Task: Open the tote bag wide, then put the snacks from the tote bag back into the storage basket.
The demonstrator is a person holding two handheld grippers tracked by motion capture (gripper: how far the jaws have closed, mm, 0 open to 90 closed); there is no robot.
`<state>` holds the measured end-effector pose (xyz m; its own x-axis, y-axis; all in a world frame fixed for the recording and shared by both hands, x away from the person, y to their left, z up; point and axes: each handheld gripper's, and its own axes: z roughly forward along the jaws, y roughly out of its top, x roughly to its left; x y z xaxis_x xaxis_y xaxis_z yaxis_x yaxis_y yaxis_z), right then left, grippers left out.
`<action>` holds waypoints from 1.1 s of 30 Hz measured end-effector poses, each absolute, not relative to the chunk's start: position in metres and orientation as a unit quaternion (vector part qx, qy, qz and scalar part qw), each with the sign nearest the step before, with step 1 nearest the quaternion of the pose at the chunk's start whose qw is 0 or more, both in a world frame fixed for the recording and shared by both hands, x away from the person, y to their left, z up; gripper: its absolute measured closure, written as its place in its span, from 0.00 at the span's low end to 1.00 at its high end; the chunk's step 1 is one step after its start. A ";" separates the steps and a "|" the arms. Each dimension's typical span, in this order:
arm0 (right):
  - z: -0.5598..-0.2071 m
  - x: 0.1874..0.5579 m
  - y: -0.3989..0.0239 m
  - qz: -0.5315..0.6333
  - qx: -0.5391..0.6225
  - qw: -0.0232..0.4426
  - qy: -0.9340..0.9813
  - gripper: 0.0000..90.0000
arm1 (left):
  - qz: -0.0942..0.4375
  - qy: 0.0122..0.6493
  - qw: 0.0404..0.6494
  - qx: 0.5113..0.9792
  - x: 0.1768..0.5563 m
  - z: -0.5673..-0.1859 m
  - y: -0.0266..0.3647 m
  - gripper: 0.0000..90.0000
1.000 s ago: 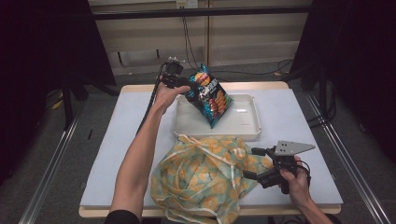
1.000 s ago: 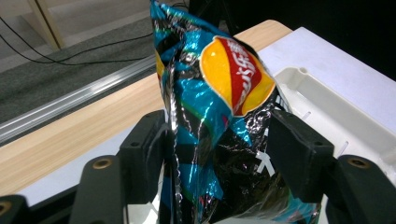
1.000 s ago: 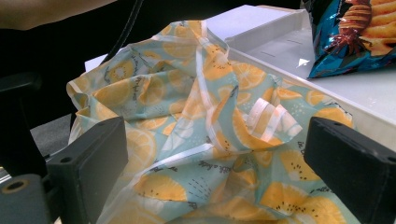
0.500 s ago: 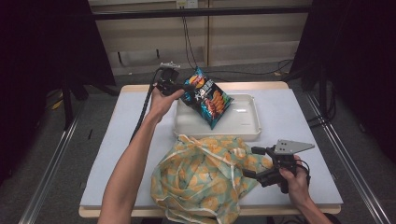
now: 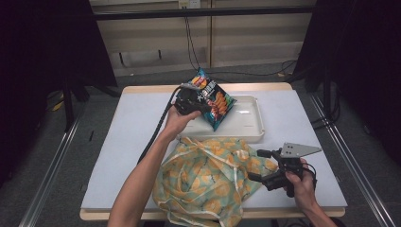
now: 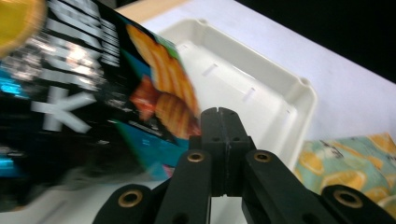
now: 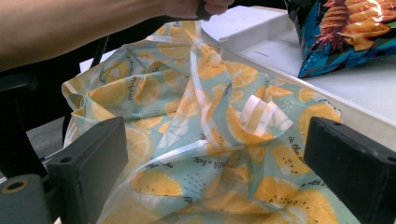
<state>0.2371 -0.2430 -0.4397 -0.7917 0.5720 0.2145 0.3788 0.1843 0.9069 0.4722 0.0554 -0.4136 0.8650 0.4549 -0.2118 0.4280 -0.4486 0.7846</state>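
Near the table's (image 5: 118, 142) far edge, left gripper (image 5: 201, 105) with jaws pressed flat together, having just been closing; whether a thin edge of the chip bag (image 5: 215, 99) is caught between the pads cannot be told, though the bag hangs tilted at that gripper, off the tray floor. In the left gripper view, bag (image 6: 93, 93) up and to the left of the shut tips, its long axis slanting down toward the tray (image 6: 261, 88). Tray (image 5: 250, 127) otherwise bare, lying along the far middle of the table. Just nearer than the tray's near rim, lemon-print cloth bag (image 5: 208, 182) crumpled, mouth slack, contents not visible. At the near right corner, right gripper (image 5: 259, 165) spread wide, tips aimed at the cloth bag's right side; between its jaws, folds of cloth (image 7: 215, 140), untouched. Likely next: chip bag carried toward the near edge into the cloth bag; right gripper nearer to the mouth for opening.
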 end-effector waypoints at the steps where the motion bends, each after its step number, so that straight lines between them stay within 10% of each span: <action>1: -0.440 0.237 -0.243 0.558 0.310 0.087 0.765 0.06 | 0.015 0.255 0.461 0.850 0.470 -0.417 0.054 1.00; 33: -0.441 0.241 -0.240 0.555 0.316 0.090 0.764 0.03 | -0.025 0.251 0.333 0.909 0.489 -0.456 0.010 1.00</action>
<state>0.2412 -0.2396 -0.4411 -0.7839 0.5829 0.2140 0.3839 0.1841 0.9048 0.4889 0.0105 -0.4559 0.8724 0.4400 -0.2131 0.4736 -0.6524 0.5917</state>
